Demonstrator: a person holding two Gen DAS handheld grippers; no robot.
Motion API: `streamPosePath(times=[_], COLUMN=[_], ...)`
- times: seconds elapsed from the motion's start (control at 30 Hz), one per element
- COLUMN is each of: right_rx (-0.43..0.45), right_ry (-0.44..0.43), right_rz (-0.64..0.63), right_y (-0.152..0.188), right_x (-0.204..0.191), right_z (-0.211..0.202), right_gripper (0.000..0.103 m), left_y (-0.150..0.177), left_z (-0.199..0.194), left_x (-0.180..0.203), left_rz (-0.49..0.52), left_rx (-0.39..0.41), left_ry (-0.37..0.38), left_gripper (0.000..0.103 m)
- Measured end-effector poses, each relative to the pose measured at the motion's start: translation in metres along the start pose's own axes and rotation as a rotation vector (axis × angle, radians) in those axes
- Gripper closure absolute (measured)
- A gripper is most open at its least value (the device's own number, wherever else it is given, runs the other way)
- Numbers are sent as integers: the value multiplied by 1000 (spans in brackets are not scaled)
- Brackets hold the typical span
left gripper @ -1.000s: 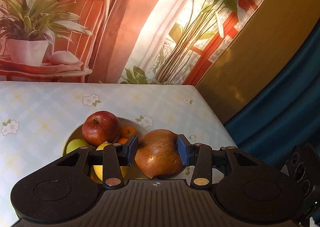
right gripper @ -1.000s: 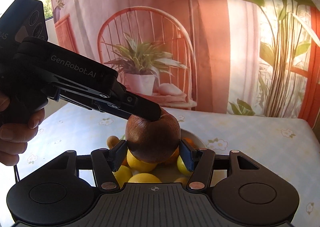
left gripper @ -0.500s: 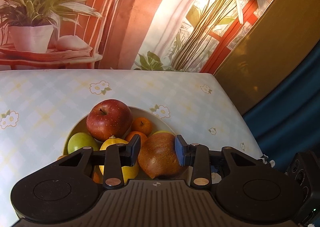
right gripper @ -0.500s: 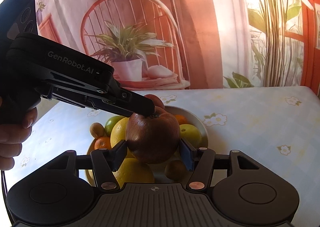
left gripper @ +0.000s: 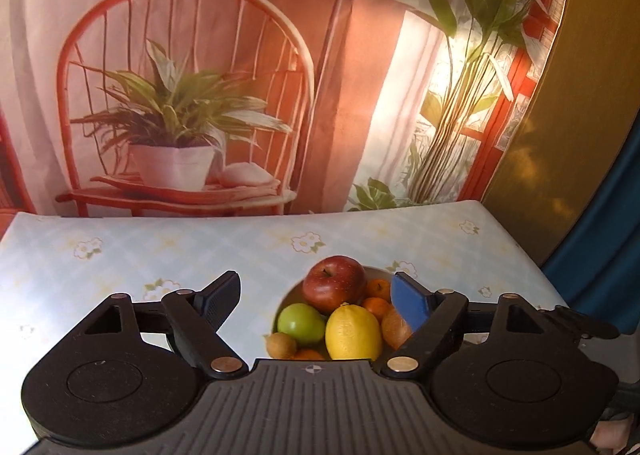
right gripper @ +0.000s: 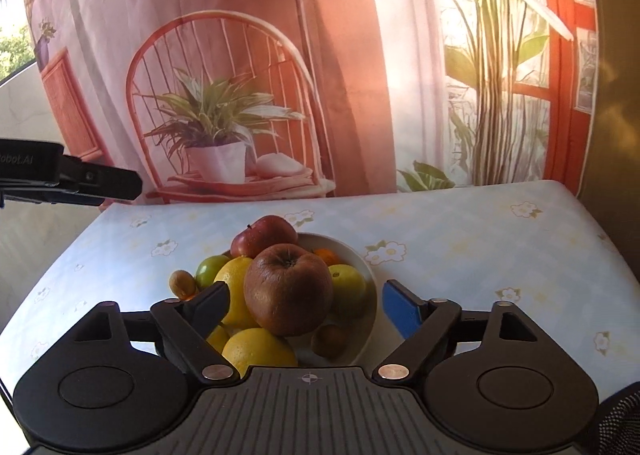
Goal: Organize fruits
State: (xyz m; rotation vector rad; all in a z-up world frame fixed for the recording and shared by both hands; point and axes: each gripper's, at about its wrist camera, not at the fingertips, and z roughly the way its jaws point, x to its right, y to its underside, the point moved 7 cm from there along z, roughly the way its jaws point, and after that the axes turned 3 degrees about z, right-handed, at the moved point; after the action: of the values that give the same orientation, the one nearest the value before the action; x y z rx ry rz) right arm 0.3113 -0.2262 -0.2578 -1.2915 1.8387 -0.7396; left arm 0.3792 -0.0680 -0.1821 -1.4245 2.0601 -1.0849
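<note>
Both the left gripper (left gripper: 316,299) and right gripper (right gripper: 306,305) are opening, holding nothing; the brown apple (right gripper: 288,289), mid-frame, is sitting atop the bowl (right gripper: 362,267), so backing away gently should avoid toppling it.

Surface (right gripper: 460,231) covered by pale blue checked cloth with small white flower print. White bowl (right gripper: 362,263) sits directly on it, near front edge, roughly centred. Bowl heaped with fruit. Small brown fruit (right gripper: 183,282) at bowl's left rim; cannot tell whether on cloth or in bowl. Printed backdrop hangs behind far edge.
</note>
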Motion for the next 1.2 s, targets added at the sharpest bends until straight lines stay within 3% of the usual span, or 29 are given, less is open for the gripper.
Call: streamPosePath(times=[0.1,0.33,0.47,0.77,1.2], right_rx=[52,104,132,135,156], right_ry=[44,77,65,116,136], right_rz=[25,12,8,-45,-68], right_y=[-14,-34,-38,-30,-5], right_x=[-3,-31,-50,-85,-108], right_z=[-25,-82,-108,-148,-181], right_gripper=[1,0,0,0,0], left_y=[-3,-2,6,35,60], left_z=[-34,-113,-145,-184,-224], left_x=[-13,-26,-18,-19,-17], left_rz=[-23,-4,43,-1,13], left_rx=[56,149,160,166,223], left_ry=[-31,-131,-125,-96,-178], left_gripper=[14,8,6,5,5])
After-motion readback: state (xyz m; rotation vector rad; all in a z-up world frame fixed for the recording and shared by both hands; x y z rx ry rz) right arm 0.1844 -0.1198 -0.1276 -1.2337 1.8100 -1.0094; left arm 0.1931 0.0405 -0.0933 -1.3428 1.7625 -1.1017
